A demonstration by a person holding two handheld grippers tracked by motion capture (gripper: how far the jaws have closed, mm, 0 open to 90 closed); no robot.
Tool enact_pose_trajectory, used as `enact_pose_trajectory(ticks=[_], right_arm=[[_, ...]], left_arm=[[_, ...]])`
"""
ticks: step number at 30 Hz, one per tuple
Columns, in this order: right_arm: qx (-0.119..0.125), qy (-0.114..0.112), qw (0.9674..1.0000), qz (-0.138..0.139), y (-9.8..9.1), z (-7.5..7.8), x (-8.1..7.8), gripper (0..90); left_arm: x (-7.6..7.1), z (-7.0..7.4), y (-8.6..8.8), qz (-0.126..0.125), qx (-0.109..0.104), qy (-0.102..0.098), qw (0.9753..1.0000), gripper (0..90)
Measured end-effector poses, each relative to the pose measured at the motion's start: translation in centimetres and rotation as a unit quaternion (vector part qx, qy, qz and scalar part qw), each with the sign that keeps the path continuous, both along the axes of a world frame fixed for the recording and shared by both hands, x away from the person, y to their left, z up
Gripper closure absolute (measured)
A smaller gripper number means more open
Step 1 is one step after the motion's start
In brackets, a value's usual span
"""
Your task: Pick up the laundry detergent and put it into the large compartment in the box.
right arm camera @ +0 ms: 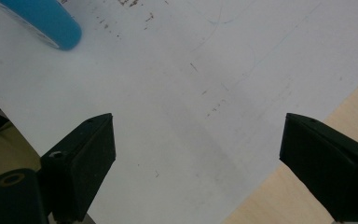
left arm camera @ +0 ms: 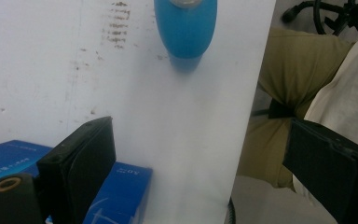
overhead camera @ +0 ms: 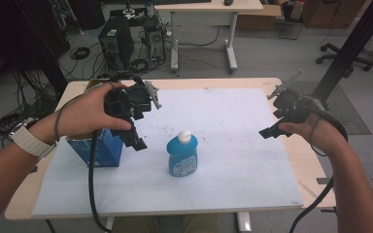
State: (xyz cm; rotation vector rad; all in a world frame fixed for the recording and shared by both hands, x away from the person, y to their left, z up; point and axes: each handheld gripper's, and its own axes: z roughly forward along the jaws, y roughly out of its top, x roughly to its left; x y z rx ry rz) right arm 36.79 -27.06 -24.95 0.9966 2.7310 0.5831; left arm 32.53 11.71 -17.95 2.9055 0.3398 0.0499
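Both your jaws are wide apart, left gripper [overhead camera: 137, 127] and right gripper [overhead camera: 277, 116] up in the air. Your blue bottle [overhead camera: 182, 154] stands between them on the white sheet [overhead camera: 233, 160]. Its label and the blue box [overhead camera: 99, 148] have writing too small to read.

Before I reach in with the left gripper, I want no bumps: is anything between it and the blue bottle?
Nothing visible is. The left gripper hangs open above the white sheet, and bare sheet lies between it and the blue bottle. The blue box sits below it, off to the side.
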Motion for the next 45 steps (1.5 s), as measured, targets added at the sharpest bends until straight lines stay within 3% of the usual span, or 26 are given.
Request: enact_pose_trajectory(ticks=[14,28,45], right_arm=[[-0.002,-0.001,1.0000,0.003,0.2,-0.3,-0.3,10.4],[-0.002,0.000,1.0000,0.001,0.0,-0.4,-0.5,10.5],[-0.005,-0.001,1.0000,0.001,-0.2,-0.5,-0.6,10.5]], left_arm=[[-0.4,0.5,0.0,0.002,-0.005,-0.005,1.0000,9.3],[0.0,1.5,-0.6,0.019,-0.015,-0.011,0.9996,8.0],[0.2,1.9,-2.8,0.032,-0.013,-0.019,0.9992,7.9]])
